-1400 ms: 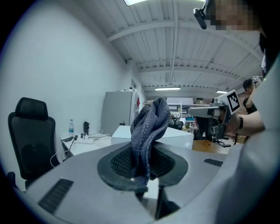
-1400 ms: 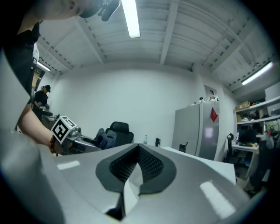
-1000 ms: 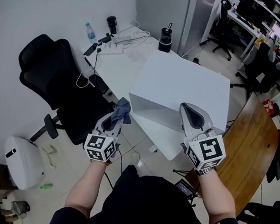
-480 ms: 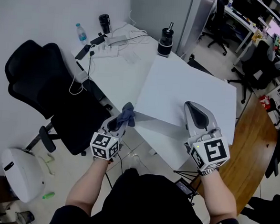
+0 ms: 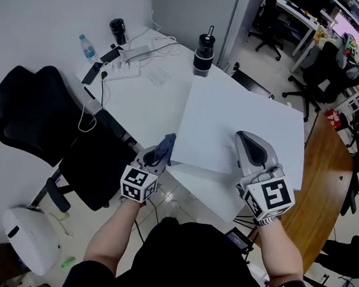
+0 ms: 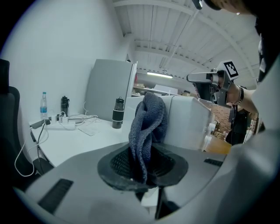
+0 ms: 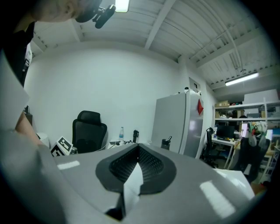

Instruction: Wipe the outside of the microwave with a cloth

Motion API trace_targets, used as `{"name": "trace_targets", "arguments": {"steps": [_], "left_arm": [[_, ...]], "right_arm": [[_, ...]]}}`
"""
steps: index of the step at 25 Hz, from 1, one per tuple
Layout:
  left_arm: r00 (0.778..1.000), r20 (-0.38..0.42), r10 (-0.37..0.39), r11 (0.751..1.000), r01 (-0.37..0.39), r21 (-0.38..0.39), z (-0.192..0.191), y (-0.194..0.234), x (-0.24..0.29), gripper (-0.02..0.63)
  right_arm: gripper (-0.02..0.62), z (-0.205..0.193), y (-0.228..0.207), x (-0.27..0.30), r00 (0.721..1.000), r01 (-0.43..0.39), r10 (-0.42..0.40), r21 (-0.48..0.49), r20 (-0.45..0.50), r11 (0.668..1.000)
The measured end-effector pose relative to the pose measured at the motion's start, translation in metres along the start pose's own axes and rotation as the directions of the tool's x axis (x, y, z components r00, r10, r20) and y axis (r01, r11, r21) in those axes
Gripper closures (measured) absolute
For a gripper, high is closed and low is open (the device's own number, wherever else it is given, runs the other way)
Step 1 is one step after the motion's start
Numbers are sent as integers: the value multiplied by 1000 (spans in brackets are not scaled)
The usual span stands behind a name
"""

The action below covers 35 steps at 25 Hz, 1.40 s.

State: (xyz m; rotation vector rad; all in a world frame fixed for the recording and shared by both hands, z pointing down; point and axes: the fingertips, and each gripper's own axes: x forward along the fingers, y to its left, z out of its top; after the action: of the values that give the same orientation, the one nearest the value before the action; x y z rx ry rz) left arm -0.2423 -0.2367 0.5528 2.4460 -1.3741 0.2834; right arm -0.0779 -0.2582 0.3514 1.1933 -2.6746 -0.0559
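Looking down from the head view, I have both forearms stretched out ahead of a dark-clad torso, one gripper in each hand with its marker cube nearest me. My left gripper (image 5: 154, 162) is aimed at the near left corner of the microwave (image 5: 242, 123), a plain white box that sits on the corner of the white desk (image 5: 148, 104). Its jaws are clamped on the blue-grey cloth (image 5: 164, 147), which stands up out of the pads in a bunched fold. In the left gripper view the cloth (image 6: 148, 122) rises right in front of the microwave's side wall, though I cannot tell whether the two actually touch. My right hand reaches further forward, so the right gripper (image 5: 246, 140) lies over the microwave's flat top near its right edge and points away from me. In the right gripper view its jaws meet at the tips with nothing between them; only a sliver of the white top shows under the pads. A black office chair (image 5: 34, 117) stands to the left of the desk, and a black flask (image 5: 204, 49) stands on the desk beyond the microwave.
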Motion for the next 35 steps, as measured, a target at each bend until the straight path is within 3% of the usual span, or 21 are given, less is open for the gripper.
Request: {"name": "trace_targets", "arguments": {"steps": [16,35], "left_arm": [[996,-40,-78,997,79,22,14,37,73,523],[993,-95,-76,997,78,21,26,73,142,523]], "right_arm": [[595,-5,-21,26,996,77,-76,17,-35,997],[594,-18,-52,20,979,191,-187,37,-79,981]]}}
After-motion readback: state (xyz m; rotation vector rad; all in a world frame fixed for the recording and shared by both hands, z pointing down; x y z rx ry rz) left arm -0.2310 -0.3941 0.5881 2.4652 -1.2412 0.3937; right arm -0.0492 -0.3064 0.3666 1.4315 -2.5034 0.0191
